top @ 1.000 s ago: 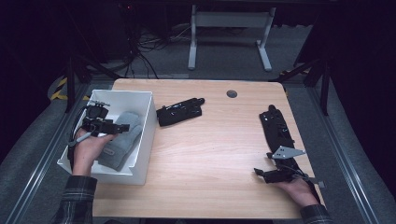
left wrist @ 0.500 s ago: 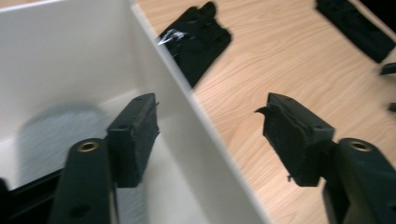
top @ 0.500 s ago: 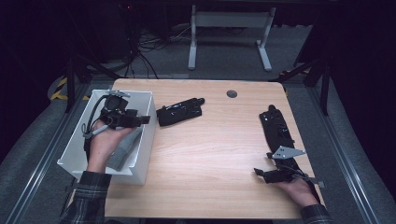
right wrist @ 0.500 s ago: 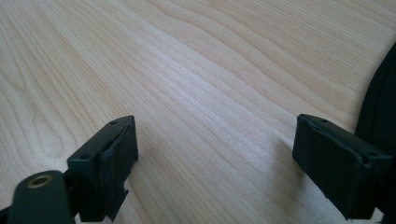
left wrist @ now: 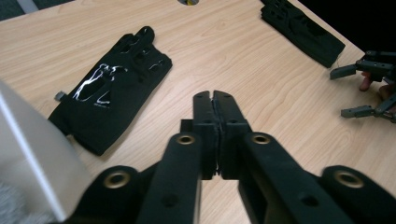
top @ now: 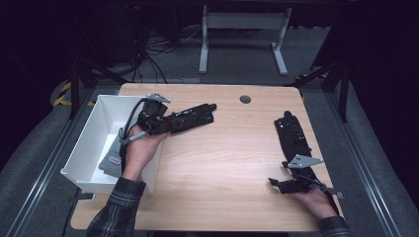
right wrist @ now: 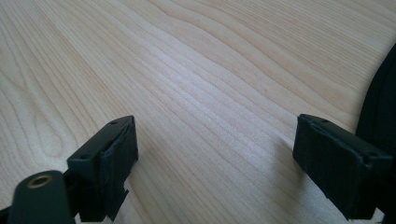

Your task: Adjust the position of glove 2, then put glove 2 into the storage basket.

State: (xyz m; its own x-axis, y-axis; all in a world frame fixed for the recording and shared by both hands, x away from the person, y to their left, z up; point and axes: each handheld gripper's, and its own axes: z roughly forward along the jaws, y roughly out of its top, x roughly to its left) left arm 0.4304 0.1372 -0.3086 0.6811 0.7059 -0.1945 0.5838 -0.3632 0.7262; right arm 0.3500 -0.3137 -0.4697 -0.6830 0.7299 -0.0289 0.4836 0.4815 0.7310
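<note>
Light wooden desk (top: 227, 163), rounded corners, dark floor around it.

Left claw (top: 170, 123) sits over the right rim of the white open-topped plastic bin (top: 94, 143), pointing toward the near black glove with white print on its back (top: 192, 116). In the left gripper view the left claw (left wrist: 215, 98) has its jaws pressed flat together, nothing between them; they have just been closing. The same printed glove (left wrist: 112, 88) lies flat on the desk just ahead and to the left of the jaw tips, apart from them. From the high view, the claw's body covers the near end of that glove, so whether they touch there is hard to judge.

Inside the bin: a grey fabric piece (top: 112, 159), partly hidden by the left forearm in a plaid sleeve (top: 118, 210); its shape is unclear.

Right claw (top: 276, 183) rests low at the desk's near right edge, jaws spread wide. In the right gripper view the right claw (right wrist: 215, 154) shows bare wood between its jaws. A second black glove (top: 294, 138) lies lengthwise along the right side; its near end runs under the gripper's grey plate. A dark edge, cut off at the right border of the right gripper view, is likely this glove (right wrist: 383, 102).

Small dark round hole (top: 245, 98) near the far edge of the desk.
</note>
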